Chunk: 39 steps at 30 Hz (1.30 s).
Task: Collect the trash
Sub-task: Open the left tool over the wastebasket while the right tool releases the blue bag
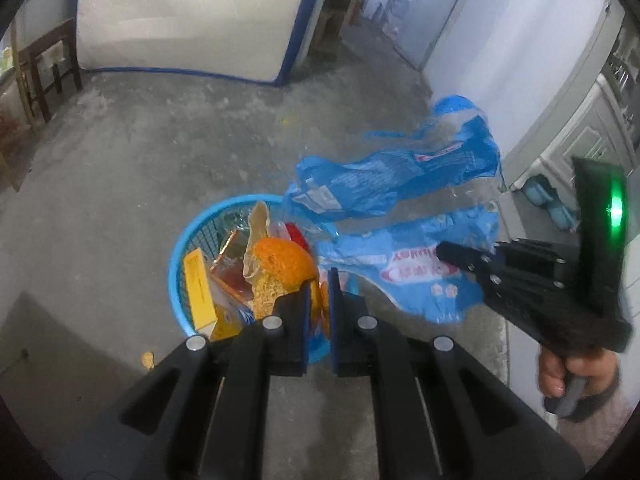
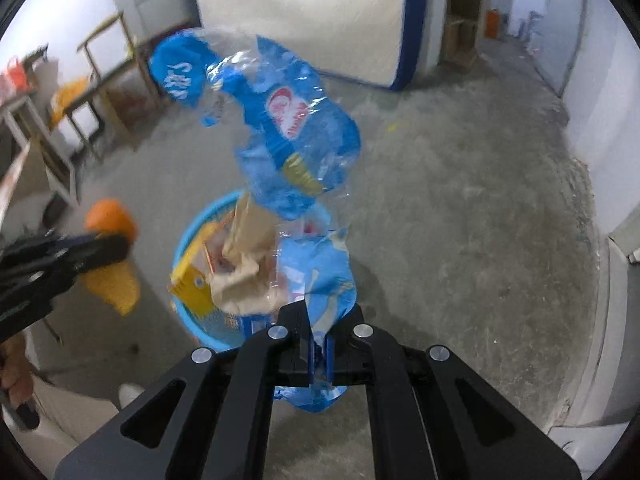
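Left hand-held gripper (image 1: 319, 280): clamped on orange peel (image 1: 286, 266), right above basket (image 1: 176, 264).
Right hand-held gripper (image 2: 318, 346): clamped on blue wrapper (image 2: 288, 128), trailing far beyond basket.

The blue basket (image 2: 188, 312) is largely covered by the blue plastic wrapper (image 2: 296, 140) hanging before it in the right wrist view. The wooden frames (image 2: 104, 80) at left smear with blur. In the left wrist view the orange bag (image 1: 284, 264) hides part of the basket's contents, and the hand (image 1: 568, 372) is cut off at the edge.

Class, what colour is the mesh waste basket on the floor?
Light blue basket; its rim shows best in the left wrist view.
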{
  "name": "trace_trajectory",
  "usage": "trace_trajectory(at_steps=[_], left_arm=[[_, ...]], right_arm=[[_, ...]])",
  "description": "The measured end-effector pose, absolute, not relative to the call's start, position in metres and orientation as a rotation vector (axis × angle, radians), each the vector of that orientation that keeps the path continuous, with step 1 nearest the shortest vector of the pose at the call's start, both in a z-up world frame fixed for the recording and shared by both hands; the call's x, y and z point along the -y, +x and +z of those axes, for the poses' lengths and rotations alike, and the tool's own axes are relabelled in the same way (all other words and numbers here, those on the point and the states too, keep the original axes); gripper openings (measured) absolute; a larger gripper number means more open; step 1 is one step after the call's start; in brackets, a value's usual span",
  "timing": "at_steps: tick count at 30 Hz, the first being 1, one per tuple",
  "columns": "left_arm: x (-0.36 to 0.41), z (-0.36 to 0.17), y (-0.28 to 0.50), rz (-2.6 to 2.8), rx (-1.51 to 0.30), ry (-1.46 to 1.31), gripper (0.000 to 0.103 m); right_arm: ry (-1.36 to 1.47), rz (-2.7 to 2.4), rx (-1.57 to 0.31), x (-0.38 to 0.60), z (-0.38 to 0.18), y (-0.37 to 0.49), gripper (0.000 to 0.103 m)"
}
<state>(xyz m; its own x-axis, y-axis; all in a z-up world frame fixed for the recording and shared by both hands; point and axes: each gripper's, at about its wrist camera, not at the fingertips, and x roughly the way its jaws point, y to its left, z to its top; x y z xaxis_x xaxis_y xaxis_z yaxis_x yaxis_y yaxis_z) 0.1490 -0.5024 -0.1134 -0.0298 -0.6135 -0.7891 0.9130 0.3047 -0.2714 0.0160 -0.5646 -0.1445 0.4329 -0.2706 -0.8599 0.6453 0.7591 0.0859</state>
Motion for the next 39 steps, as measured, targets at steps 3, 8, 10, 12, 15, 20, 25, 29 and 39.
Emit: trace_trajectory(at_steps=[3, 8, 10, 12, 15, 20, 25, 29, 39], left_arm=[[0.519, -0.143, 0.162, -1.275, -1.055, 0.354, 0.006], [0.533, -0.192, 0.186, -1.242, -1.168, 0.298, 0.006], [0.538, -0.207, 0.192, -1.217, -1.198, 0.292, 0.006], [0.540, -0.223, 0.197, -1.190, -1.220, 0.291, 0.006], [0.534, -0.239, 0.201, -1.170, -1.242, 0.284, 0.006], [0.532, -0.254, 0.208, -1.170, -1.267, 0.257, 0.007], [0.535, -0.272, 0.212, -1.162, -1.290, 0.252, 0.010], [0.536, -0.276, 0.211, -1.152, -1.256, 0.265, 0.011], [0.532, -0.255, 0.207, -1.194, -1.185, 0.280, 0.045]], right_arm=[[0.513, -0.460, -1.018, 0.576, -0.157, 0.028, 0.004], [0.723, -0.283, -1.076, 0.597, -0.196, 0.058, 0.004], [0.801, -0.259, -1.098, 0.607, -0.216, 0.067, 0.004], [0.842, -0.255, -1.121, 0.615, -0.237, 0.078, 0.004], [0.886, -0.276, -1.166, 0.631, -0.268, 0.093, 0.004], [0.926, -0.338, -1.234, 0.649, -0.323, 0.110, 0.004], [0.877, -0.399, -1.296, 0.650, -0.355, 0.135, 0.000], [0.727, -0.447, -1.349, 0.635, -0.366, 0.155, 0.000], [0.652, -0.461, -1.326, 0.624, -0.325, 0.145, 0.023]])
